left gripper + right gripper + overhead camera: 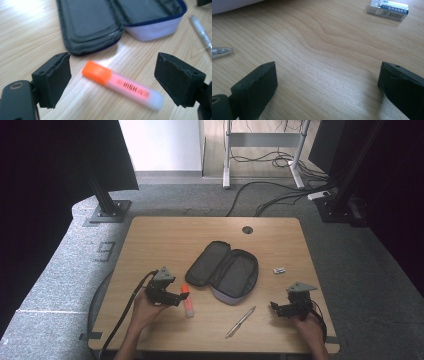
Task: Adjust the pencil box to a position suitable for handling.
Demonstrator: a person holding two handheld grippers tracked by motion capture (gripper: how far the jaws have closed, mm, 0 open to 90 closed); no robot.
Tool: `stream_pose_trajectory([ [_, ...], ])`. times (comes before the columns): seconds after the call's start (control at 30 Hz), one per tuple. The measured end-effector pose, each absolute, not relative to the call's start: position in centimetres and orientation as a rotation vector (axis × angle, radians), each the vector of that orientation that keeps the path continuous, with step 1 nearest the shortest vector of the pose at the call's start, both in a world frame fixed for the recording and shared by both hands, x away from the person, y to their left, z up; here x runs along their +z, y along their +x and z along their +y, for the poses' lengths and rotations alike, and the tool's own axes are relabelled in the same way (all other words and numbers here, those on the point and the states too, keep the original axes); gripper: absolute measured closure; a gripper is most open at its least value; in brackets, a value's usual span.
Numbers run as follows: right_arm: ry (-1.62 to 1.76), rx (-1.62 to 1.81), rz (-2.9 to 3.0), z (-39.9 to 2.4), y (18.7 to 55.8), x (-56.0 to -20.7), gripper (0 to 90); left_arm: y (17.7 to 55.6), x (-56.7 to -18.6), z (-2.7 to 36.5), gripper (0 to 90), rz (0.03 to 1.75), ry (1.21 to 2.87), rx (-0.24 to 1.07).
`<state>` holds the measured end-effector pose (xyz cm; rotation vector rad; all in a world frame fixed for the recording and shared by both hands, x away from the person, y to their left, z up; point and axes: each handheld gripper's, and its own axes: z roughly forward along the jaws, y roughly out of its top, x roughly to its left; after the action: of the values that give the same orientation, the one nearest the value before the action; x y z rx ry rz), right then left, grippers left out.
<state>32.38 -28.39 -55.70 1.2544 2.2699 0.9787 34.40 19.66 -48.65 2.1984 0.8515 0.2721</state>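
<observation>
The highlighter (122, 86) is lying untouched between the left gripper's (112, 82) wide-spread jaws, just beside the pencil case (100, 22); bare table (22, 37) is lying leftward.

On the light wooden counter (150, 235) we note an open dark grey fabric pencil case with a lilac outer shell (223, 270), lying flat near the centre. We locate a slim silver metal pen (240, 321) near its front edge, lying diagonally. We find a small white rectangular eraser in a printed sleeve (279, 270) to its right, apart from both.
</observation>
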Motion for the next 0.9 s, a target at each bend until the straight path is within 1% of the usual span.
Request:
stream_pose_trajectory([
  [0.43, 1.255, 0.978, 2.270, -28.4, 32.4, -55.7, 2.3, 33.8, -50.1, 22.5, 10.4, 0.919, 2.152, 0.280],
  [0.67, 1.263, 0.969, 2.267, -28.3, 32.5, -55.7, 0.7, 33.6, -51.8, 23.5, 6.8, 0.960, 2.193, 0.357],
  [0.9, 1.285, 0.957, 2.255, -28.2, 32.5, -55.7, 0.0, 33.7, -53.5, 24.5, 6.6, 1.005, 2.197, 0.352],
])
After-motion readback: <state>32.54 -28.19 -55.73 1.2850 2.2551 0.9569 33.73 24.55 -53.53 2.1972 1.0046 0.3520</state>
